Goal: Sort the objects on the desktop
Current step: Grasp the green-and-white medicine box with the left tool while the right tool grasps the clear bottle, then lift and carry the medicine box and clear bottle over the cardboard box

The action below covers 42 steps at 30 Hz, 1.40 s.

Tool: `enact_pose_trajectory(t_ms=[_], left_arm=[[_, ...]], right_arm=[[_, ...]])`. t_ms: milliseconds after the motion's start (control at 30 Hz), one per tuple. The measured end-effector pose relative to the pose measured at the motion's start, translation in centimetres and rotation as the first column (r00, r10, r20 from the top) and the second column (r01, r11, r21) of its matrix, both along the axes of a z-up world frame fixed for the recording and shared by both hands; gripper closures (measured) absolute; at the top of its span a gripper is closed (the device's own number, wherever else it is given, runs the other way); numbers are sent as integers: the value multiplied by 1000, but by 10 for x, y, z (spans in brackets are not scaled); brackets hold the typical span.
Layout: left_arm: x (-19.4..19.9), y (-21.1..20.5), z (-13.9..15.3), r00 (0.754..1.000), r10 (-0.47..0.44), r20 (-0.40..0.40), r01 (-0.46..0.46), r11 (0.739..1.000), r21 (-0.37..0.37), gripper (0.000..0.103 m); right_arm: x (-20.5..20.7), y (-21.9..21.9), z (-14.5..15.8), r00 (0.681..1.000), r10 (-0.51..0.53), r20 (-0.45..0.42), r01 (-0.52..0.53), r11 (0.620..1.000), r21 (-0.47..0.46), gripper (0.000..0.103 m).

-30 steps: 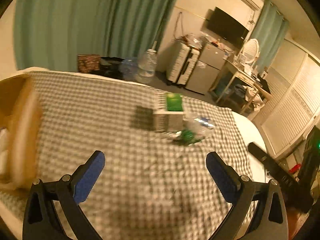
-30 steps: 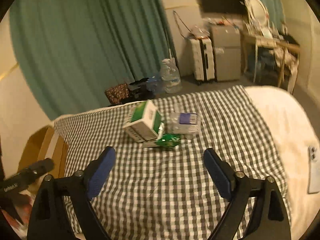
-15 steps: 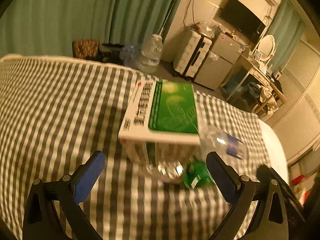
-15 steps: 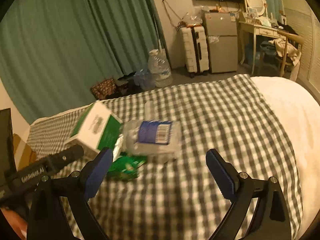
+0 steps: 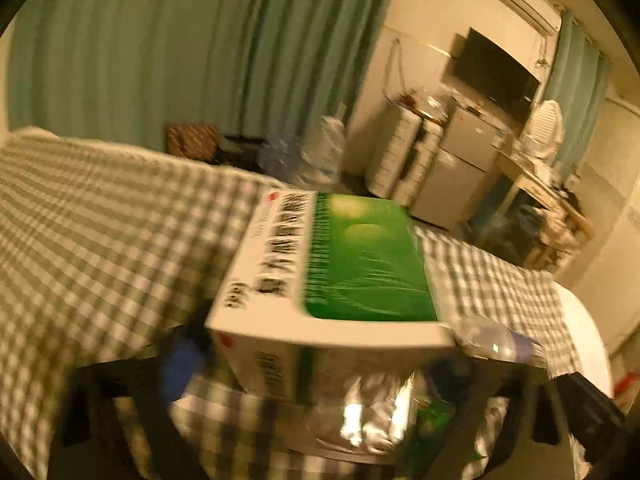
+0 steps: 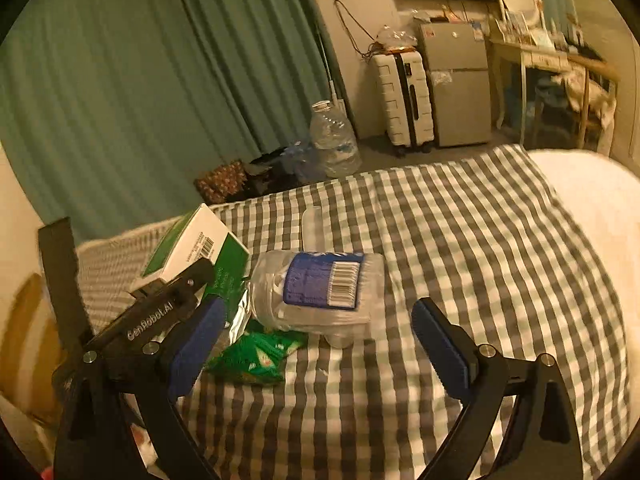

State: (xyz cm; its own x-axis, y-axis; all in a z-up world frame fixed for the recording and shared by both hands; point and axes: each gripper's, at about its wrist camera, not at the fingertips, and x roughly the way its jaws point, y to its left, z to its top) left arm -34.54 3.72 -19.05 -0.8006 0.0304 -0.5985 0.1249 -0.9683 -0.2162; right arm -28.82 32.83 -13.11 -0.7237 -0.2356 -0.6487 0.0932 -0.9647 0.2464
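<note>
The left gripper (image 5: 316, 372) is closing around the green-and-white box (image 5: 336, 276) on the checked cloth (image 6: 460, 240) — pads not clearly touching. The right gripper (image 6: 316, 344) stands open before the toppled bottle (image 6: 316, 288) — just beside the box.

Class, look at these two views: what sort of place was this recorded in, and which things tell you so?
Probably a bedroom or studio flat: a checked bedspread covers a bed, with a suitcase, a small fridge and long green curtains behind.
</note>
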Motion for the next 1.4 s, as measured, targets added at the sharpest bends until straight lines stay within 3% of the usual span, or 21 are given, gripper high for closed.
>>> enact_pose_trajectory(t_ms=[133,200,367,467,567,700,767,933,1133,1400], left_arm=[[-6,-22,8,997,30,-64,-32,999,-20,23],[-10,-36,5,997,60,-52,-62,998,-28,23],[-19,-64,-10,995,101,-11,-100,993,58,23],[-16,-67,-9,994,105,-14,-104,994,35,23],[-17,-65,-9,994,107,-7,-106,994,30,23],[-15,-63,-7,995,99,2,-99,995,22,23],[-16,-60,-6,995,99,4,-99,995,20,23],[-14,-50,-6,996,91,3,-91,996,-21,23],[-14,-44,-8,996,89,-1,-89,995,-53,23],[-14,-41,-8,996,87,0,-87,995,-55,23]], right_arm=[[-13,-21,-8,995,-99,22,96,989,111,8],[-24,-37,-14,991,-127,42,118,978,169,8],[-37,-56,-32,987,-146,69,127,964,232,8],[-43,-65,-41,978,-182,103,151,955,255,8],[-43,-62,-41,961,-237,141,207,957,202,8],[-37,-52,-31,958,-262,113,243,957,161,8],[-38,-45,-27,971,-217,104,205,972,119,8],[-54,-32,-28,995,-41,90,30,992,122,8],[-66,-13,-25,992,-64,110,65,998,-7,8],[-67,-48,-17,988,-142,63,137,987,80,4]])
